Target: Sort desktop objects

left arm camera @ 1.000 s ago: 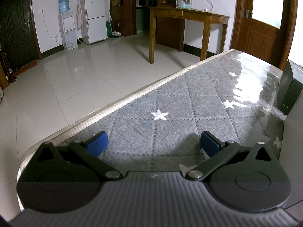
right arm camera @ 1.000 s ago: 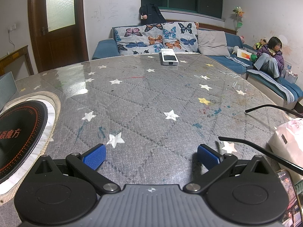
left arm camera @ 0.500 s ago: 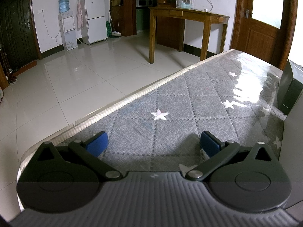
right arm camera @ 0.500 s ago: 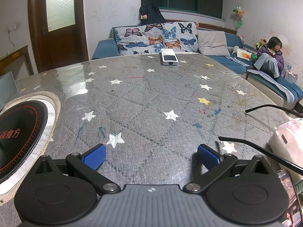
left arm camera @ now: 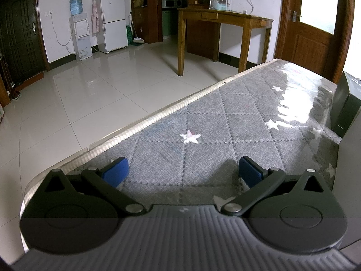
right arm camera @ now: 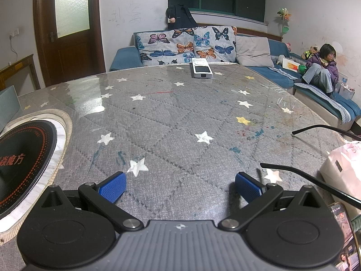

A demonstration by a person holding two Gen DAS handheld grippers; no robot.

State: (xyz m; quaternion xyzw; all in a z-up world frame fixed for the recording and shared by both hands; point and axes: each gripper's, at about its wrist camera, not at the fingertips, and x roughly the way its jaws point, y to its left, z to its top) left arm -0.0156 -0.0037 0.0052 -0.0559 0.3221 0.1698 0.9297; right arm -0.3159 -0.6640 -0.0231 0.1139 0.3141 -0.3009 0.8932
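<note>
In the right wrist view my right gripper (right arm camera: 179, 186) is open and empty, low over the grey star-patterned table (right arm camera: 180, 117). Black glasses (right arm camera: 315, 180) lie just right of it, arms pointing left. A pink-white packet (right arm camera: 345, 169) and a phone (right arm camera: 345, 237) sit at the right edge. A white remote-like device (right arm camera: 201, 68) lies at the far edge. In the left wrist view my left gripper (left arm camera: 182, 172) is open and empty near the table's left edge. A black box (left arm camera: 345, 106) and a grey box (left arm camera: 349, 180) stand to its right.
A round black induction plate (right arm camera: 22, 164) is set in the table at the left of the right wrist view. A grey-green panel (right arm camera: 9, 106) stands beyond it. Past the table edge (left arm camera: 158, 117) lies tiled floor. A sofa with a seated person (right arm camera: 322, 67) lies beyond the far side.
</note>
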